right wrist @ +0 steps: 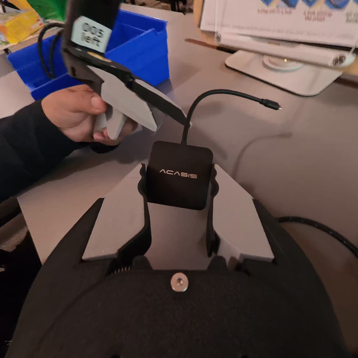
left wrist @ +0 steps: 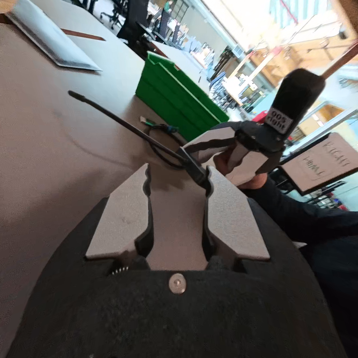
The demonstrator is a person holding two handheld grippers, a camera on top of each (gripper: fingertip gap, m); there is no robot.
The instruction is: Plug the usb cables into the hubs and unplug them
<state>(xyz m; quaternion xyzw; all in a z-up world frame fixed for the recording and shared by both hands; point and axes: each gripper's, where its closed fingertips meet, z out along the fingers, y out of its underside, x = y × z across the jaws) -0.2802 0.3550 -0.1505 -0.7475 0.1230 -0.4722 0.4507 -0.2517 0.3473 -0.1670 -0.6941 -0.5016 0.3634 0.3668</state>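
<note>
Two hand-held grippers over a grey table (right wrist: 271, 155), with a small black adapter box between them.

Largest to smallest: a blue bin (right wrist: 139, 48) and a green bin (left wrist: 174, 96) stand on the table; the right gripper (right wrist: 178, 168) pinches the black adapter box (right wrist: 178, 174) by its 2 sides; the left gripper (left wrist: 177, 170), fingers spread, lies beside the box's short cable (right wrist: 222, 95), whose plug hangs free.

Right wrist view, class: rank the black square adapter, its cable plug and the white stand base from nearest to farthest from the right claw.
1. Black square adapter, clamped in the right claw.
2. Cable plug, ahead to the right.
3. White stand base, far right.
</note>
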